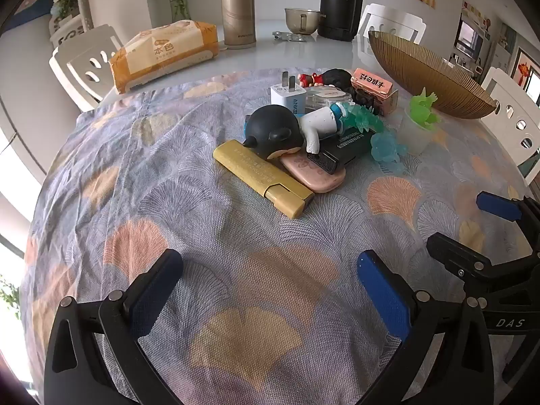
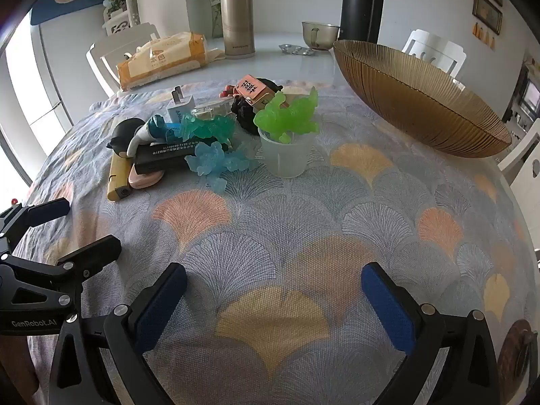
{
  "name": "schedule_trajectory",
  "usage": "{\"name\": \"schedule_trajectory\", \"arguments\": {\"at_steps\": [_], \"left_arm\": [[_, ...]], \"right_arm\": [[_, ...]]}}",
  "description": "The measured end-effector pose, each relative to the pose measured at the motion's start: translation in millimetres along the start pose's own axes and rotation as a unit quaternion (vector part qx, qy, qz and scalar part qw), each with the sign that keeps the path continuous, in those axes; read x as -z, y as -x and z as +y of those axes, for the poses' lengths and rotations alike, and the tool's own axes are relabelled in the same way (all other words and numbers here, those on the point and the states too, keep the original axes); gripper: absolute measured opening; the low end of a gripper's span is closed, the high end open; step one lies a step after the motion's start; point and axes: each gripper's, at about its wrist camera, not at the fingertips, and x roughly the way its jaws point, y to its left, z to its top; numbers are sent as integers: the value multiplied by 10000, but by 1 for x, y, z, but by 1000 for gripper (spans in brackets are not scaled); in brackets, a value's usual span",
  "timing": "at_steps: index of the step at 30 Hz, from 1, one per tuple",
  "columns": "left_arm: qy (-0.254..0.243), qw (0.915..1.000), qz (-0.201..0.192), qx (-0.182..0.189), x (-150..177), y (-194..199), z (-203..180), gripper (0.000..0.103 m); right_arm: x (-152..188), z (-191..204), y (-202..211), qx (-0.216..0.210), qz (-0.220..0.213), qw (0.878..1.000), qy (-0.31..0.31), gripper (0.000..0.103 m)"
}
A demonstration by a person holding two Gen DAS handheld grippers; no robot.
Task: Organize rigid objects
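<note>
A pile of small objects lies on the patterned cloth: a yellow lighter-like case (image 1: 263, 178), a pink flat case (image 1: 315, 173), a black-headed figurine (image 1: 276, 131), a black box (image 2: 165, 157), a white charger plug (image 1: 287, 96), blue translucent figures (image 2: 216, 162), an orange carton (image 1: 373, 89), and a frosted cup (image 2: 286, 155) holding a green figure (image 2: 287, 118). A ribbed amber bowl (image 2: 422, 101) stands to the right. My left gripper (image 1: 270, 287) is open and empty, well short of the pile. My right gripper (image 2: 273, 300) is open and empty, near the cup's side.
At the back stand a tissue pack (image 1: 165, 55), a gold thermos (image 1: 236, 6), a glass cup (image 1: 300, 20) and a black flask (image 1: 341, 3). White chairs (image 1: 84, 64) ring the table. The right gripper shows at the left wrist view's right edge (image 1: 489, 236).
</note>
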Motion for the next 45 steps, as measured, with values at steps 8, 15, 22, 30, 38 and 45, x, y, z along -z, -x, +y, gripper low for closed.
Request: {"name": "schedule_trajectory", "arguments": {"at_steps": [8, 15, 22, 30, 38, 45], "left_arm": [[2, 10000, 2, 4, 0, 0, 0, 103], [3, 10000, 1, 3, 1, -2, -1, 103], [-191, 9997, -17, 148, 0, -3, -1, 103], [-265, 9995, -10, 184, -16, -14, -1, 103], [-277, 9994, 8, 206, -19, -16, -1, 103], [-264, 9995, -1, 193, -20, -17, 1, 103]], "right_arm": [[0, 0, 0, -4, 3, 10000, -3, 103], [0, 0, 0, -4, 4, 10000, -3, 103], [-3, 2, -1, -165, -1, 9994, 293, 103], [-16, 13, -11, -553, 2, 9954, 780, 103], [-21, 15, -16, -636, -3, 9938, 911, 103], [-20, 14, -17, -646, 1, 9938, 907, 103]]}}
